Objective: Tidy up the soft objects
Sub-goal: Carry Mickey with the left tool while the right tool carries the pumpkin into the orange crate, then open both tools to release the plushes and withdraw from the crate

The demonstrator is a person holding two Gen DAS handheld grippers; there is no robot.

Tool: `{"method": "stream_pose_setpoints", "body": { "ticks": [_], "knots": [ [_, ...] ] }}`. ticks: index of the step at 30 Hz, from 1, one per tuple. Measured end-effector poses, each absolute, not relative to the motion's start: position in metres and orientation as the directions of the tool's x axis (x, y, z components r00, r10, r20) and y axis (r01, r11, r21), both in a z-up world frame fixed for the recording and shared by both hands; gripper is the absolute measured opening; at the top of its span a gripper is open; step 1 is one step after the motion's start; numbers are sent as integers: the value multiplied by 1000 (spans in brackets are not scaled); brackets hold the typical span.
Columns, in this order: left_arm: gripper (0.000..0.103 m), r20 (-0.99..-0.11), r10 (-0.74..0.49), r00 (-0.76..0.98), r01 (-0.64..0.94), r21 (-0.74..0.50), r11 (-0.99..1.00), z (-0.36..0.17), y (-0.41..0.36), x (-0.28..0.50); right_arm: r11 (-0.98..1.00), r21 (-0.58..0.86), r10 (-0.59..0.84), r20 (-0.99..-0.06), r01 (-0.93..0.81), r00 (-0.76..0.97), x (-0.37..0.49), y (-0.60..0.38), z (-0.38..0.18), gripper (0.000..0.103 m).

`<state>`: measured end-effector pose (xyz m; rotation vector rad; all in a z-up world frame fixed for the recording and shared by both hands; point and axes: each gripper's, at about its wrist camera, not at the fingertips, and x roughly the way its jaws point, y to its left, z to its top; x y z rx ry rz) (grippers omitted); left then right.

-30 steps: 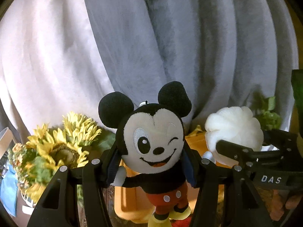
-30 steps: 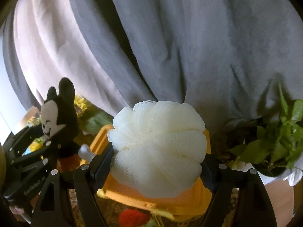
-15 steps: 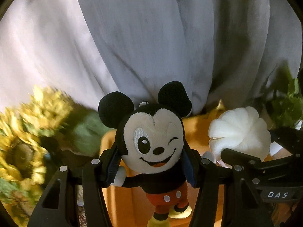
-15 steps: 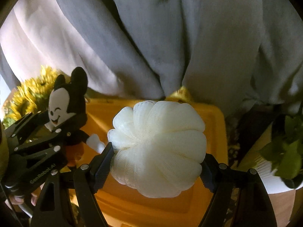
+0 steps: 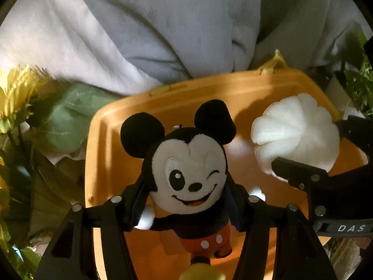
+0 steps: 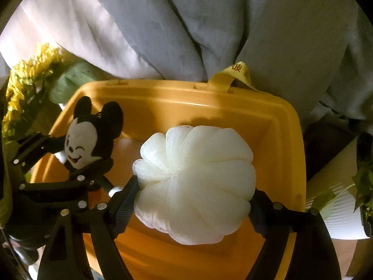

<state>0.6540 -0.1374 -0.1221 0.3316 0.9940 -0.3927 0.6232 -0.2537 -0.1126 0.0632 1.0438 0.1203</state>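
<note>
My left gripper (image 5: 186, 200) is shut on a Mickey Mouse plush (image 5: 188, 177), held by the head above the open orange bin (image 5: 105, 144). My right gripper (image 6: 193, 193) is shut on a white mesh bath pouf (image 6: 195, 182), also held above the orange bin (image 6: 286, 144). In the left wrist view the pouf (image 5: 296, 133) and the right gripper sit to the right of the plush. In the right wrist view the plush (image 6: 86, 140) and the left gripper are at the left, over the bin's left side.
A grey curtain (image 5: 163, 28) hangs behind the bin. Yellow sunflowers (image 5: 14, 91) with green leaves stand at the left. A green plant in a white pot (image 6: 342, 205) stands at the right. A yellow strap (image 6: 235, 74) sticks up from the bin's far rim.
Both grippers have moved forward and tipped down over the orange bin, which now fills the lower view. The plush and the pouf stay gripped.
</note>
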Motion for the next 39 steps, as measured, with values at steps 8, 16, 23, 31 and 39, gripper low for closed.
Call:
{"method": "stream_pose_setpoints", "body": {
  "ticks": [8,16,23,31,39],
  "knots": [
    [83,-870,-121,478,440,117,890,-127,-140,649,995,96,102,-867,-38,487,630,-260,-117,85],
    [93,-831,-150,535,397,92,913,-94,-126,633,995,104,84,-809,1,582,602,-276,-90,85],
    [98,-764,-187,617,372,74,925,-53,-120,599,991,131,70,-723,38,687,567,-283,-49,85],
    [102,-651,-147,745,294,122,948,-11,-102,557,991,93,-13,-648,96,762,527,-283,-16,85],
    [103,-569,-127,812,258,155,954,4,-89,506,986,114,-26,-620,122,784,481,-283,-10,85]
  ]
}}
